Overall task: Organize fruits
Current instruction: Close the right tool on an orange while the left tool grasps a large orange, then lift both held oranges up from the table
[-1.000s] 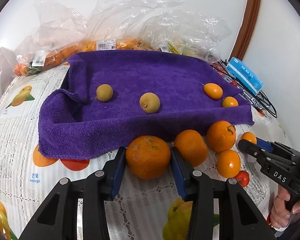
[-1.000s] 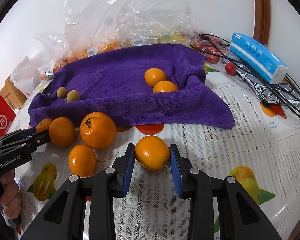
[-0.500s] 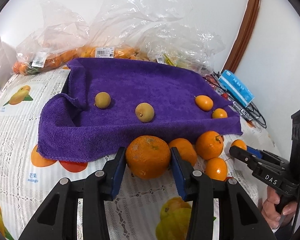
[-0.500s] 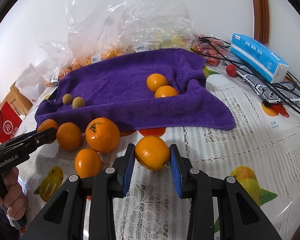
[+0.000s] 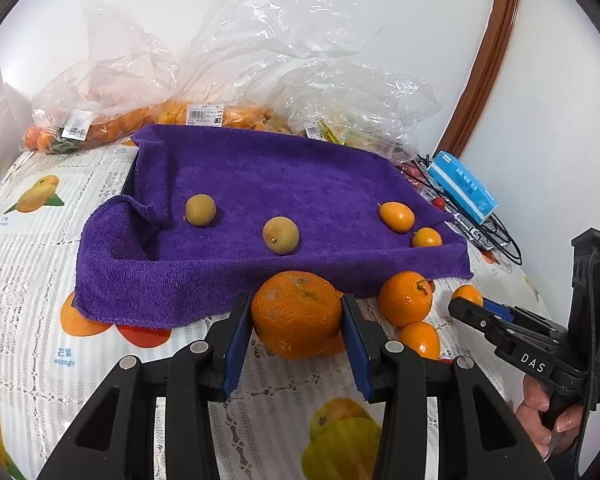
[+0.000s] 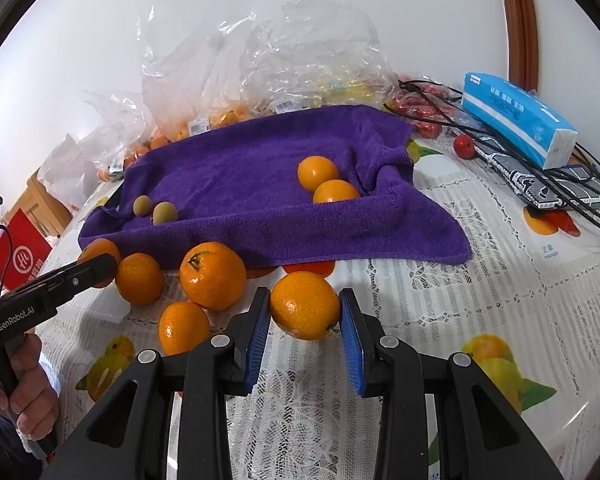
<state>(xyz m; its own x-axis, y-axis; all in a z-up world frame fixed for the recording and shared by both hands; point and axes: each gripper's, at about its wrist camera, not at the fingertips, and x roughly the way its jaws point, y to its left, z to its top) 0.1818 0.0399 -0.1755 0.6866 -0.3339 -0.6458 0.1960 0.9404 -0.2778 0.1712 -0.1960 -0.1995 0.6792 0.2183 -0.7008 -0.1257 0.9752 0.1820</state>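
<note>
Purple towel-lined tray [image 5: 228, 280] holds two brown longans [image 5: 281, 235], two kumquats [image 5: 397, 217]; our left tool [image 5: 296, 320] and right tool [image 6: 305, 307] each grip an orange mandarin [image 5: 296, 312].

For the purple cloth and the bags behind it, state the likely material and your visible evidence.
Purple cloth: probably terry or microfibre towelling; matte, fuzzy nap, soft folded edges. Bags: thin clear plastic film; glossy, crinkled, see-through, with printed labels stuck on.

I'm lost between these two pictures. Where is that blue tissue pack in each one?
Left wrist view: the blue tissue pack sits at the right edge, past the towel's far right corner, on black cables.
Right wrist view: the same pack lies in the upper right, large and close, also on the cables.
Shared landmark: the purple towel, with two small orange fruits at the end nearer the pack.
</note>
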